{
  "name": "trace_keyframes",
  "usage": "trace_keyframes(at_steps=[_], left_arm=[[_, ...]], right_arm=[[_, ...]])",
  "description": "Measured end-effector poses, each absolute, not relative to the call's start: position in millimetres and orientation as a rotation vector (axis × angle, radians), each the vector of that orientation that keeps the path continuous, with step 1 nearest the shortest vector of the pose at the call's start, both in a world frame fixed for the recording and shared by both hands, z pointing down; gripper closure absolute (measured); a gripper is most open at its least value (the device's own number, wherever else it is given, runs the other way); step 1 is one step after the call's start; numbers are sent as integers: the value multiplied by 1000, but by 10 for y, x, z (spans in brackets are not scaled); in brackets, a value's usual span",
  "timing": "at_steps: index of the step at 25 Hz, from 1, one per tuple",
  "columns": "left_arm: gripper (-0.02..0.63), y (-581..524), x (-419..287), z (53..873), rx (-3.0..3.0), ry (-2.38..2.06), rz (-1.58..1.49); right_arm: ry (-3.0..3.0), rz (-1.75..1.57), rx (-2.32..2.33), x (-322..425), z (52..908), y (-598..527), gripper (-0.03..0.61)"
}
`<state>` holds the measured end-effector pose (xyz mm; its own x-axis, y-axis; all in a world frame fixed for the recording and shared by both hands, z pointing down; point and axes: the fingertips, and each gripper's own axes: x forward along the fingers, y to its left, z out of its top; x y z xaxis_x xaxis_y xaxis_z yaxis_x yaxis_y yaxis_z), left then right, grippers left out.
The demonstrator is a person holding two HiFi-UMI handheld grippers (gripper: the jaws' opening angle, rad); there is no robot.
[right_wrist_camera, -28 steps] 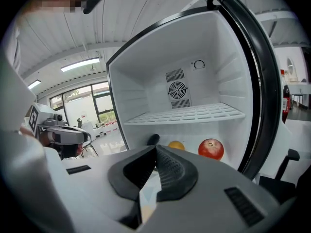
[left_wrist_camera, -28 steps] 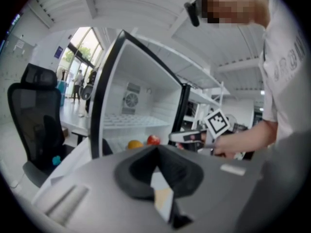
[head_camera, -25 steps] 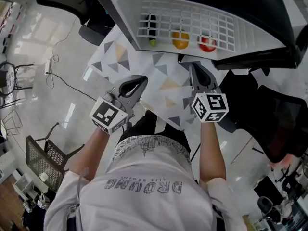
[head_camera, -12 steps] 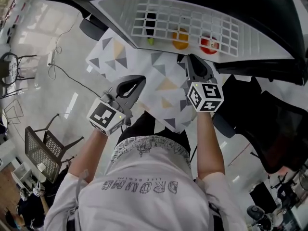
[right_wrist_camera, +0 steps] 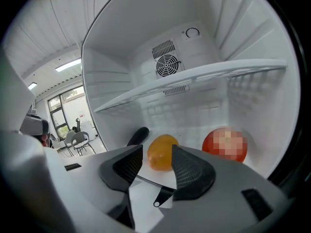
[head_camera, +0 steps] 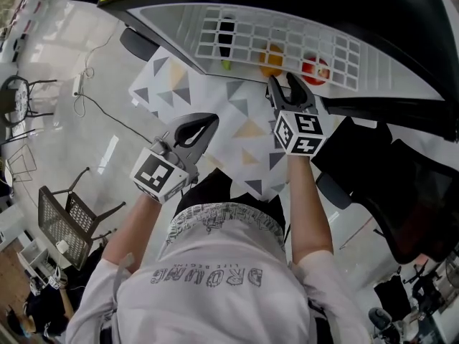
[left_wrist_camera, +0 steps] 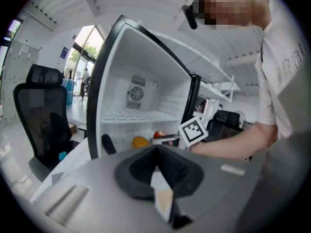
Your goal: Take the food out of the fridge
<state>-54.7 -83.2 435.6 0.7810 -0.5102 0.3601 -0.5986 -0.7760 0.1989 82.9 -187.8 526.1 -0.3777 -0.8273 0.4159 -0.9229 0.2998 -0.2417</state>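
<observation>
The open fridge has a white wire shelf with three foods: a dark aubergine, an orange fruit and a red fruit. My right gripper is at the fridge mouth and its jaws are opening. In the right gripper view the orange fruit shows in the gap just beyond my right gripper, untouched, with the red fruit to its right and the aubergine to its left. My left gripper hangs shut and empty over the table.
The table has a triangle-patterned cloth and stands right below the fridge opening. The fridge's black door hangs open at the right. A black office chair stands at the right, and a mesh chair at the lower left.
My right gripper moved forward up to the fridge's front edge, and its jaws went from shut to apart. The left gripper stayed where it was.
</observation>
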Motion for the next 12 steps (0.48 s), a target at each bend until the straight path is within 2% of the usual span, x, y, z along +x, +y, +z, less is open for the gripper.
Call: trace_keyframes(at_steps=[6,12], left_arm=[[614,-874,-522,4348,2688,-848,388],[614,-869,-573,4360,2689,-863,381]], right_arm=[[-2310,633,1623,748,5406,-1986,348],[-2251,563,1631,714,5511,-2086,310]])
